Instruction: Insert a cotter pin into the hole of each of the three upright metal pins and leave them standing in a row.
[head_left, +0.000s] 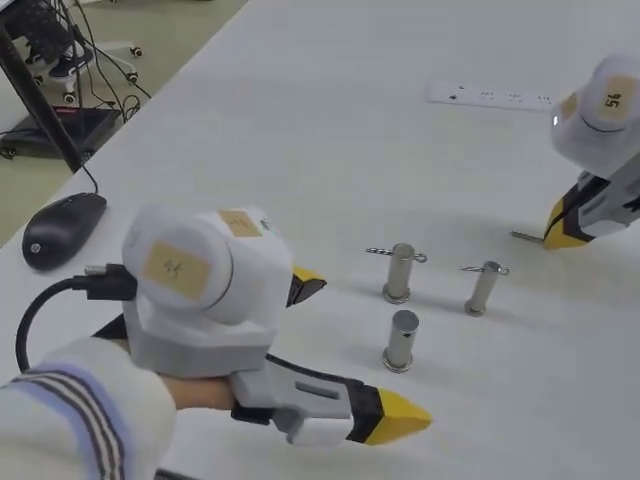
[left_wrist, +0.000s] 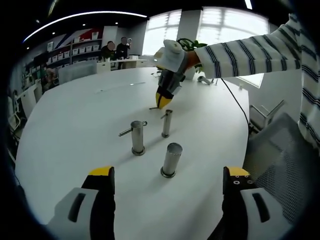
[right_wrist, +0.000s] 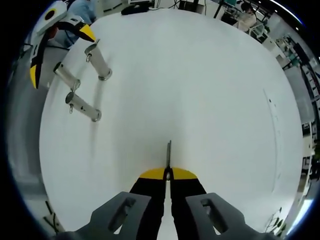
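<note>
Metal pins (head_left: 398, 272), three in all, stand upright on the white bench (head_left: 300, 120), well in from its edges. Two form the farther row, side by side: the first fitted pin (head_left: 397, 274) carries a cotter pin (head_left: 385, 252) through the hole near its top, and the second fitted pin (head_left: 482, 288), just beside it, carries another cotter pin (head_left: 487, 268) the same way. The bare pin (head_left: 401, 340) stands alone in front of the first fitted pin, nearer the person, with nothing through it. The left gripper (head_left: 357, 350) lies low near the bench's near edge, held by a hand in a striped sleeve (head_left: 70, 420). Its jaws are spread wide with nothing between them, and in the left gripper view the bare pin stands ahead of the gap, apart from both tips. The right gripper (head_left: 560, 236) is well apart from the row, out towards the bench's far side. Its yellow tips are pressed together on the loose cotter pin (right_wrist: 168, 155), which sticks straight forward out of them, low over the bench. Whether the pin's end touches the surface cannot be told. A black mouse (head_left: 62, 228) sits by the bench's left edge, and a white power strip (head_left: 490, 97) lies towards the far edge.
</note>
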